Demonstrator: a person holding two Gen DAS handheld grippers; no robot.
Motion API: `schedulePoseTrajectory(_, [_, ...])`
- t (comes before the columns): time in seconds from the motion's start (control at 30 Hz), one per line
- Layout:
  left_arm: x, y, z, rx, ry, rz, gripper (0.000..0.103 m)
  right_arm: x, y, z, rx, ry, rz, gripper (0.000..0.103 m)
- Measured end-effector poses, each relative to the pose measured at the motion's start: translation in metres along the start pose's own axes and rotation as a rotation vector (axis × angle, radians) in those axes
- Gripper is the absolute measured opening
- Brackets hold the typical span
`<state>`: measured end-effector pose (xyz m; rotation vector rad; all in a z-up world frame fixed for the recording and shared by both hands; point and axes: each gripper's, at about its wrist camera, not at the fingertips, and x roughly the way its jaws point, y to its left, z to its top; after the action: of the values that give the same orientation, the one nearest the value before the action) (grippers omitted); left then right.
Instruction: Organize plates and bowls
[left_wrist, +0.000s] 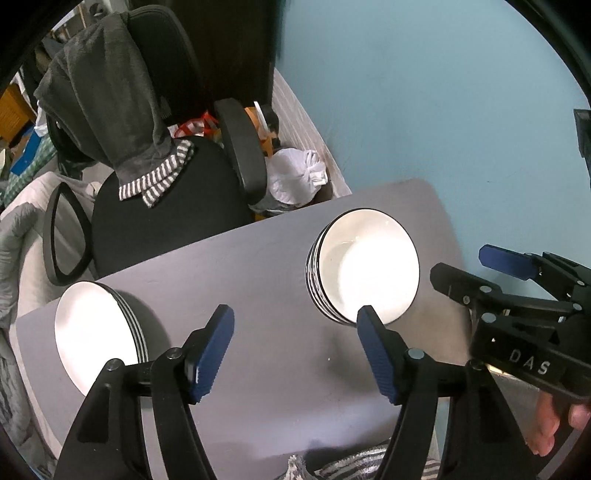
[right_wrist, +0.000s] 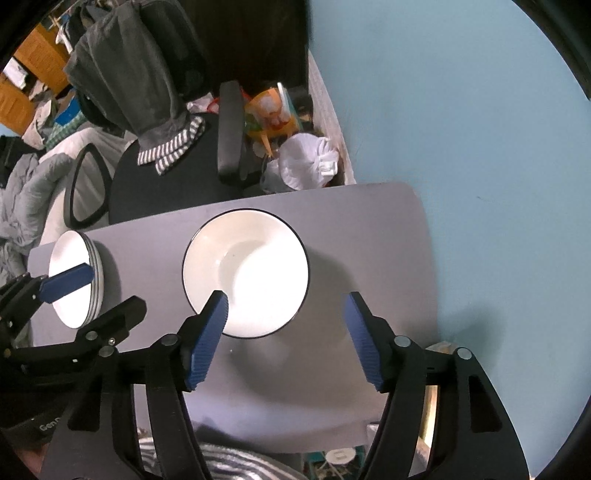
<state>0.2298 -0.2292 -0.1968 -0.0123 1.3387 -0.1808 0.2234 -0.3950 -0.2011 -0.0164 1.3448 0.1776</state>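
A stack of white black-rimmed bowls (left_wrist: 365, 266) stands on the grey table (left_wrist: 266, 273), right of centre. A stack of white plates (left_wrist: 99, 328) stands at the table's left edge. My left gripper (left_wrist: 295, 354) is open and empty above the table between the two stacks. My right gripper (left_wrist: 476, 266) shows at the right of the left wrist view, open and empty. In the right wrist view the right gripper (right_wrist: 286, 339) hovers open just in front of the bowls (right_wrist: 245, 273); the plates (right_wrist: 75, 278) lie far left, partly behind the left gripper (right_wrist: 103, 291).
A black office chair (left_wrist: 166, 206) draped with a grey garment (left_wrist: 107, 99) stands behind the table. A bin with white and orange rubbish (left_wrist: 295, 173) sits by the blue wall (left_wrist: 424, 92). Striped cloth (right_wrist: 229, 465) lies at the near table edge.
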Motion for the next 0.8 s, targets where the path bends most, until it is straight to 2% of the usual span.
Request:
schedulePoseTrajectory(0.13, [-0.004,0.007,-0.007,-0.025,-0.011,0.009,0.073,-0.006,-0.002,-0.006,0.016,-0.028,0.006,0.068])
schedulePoseTrajectory(0.3, [-0.008,0.020,-0.017,-0.092,-0.017,-0.047,0.075,-0.010,-0.006,-0.016,0.017,-0.072,0.006,0.068])
schedulePoseTrajectory(0.47, [-0.012,0.024,-0.028,-0.085,-0.048,-0.043,0.075,-0.008,-0.010,-0.031,0.011,-0.102,0.013,0.068])
schedulePoseTrajectory(0.63, [-0.021,0.014,-0.038,0.011,-0.157,0.093,0.076,-0.005,-0.015,-0.042,0.003,-0.113,0.023,0.068])
schedulePoseTrajectory(0.67, [-0.021,0.014,-0.039,0.012,-0.171,0.094,0.076,-0.005,-0.016,-0.043,0.002,-0.112,0.022,0.068])
schedulePoseTrajectory(0.8, [-0.029,0.019,-0.043,-0.041,-0.248,0.004,0.076,-0.002,-0.020,-0.046,0.008,-0.101,0.035,0.068])
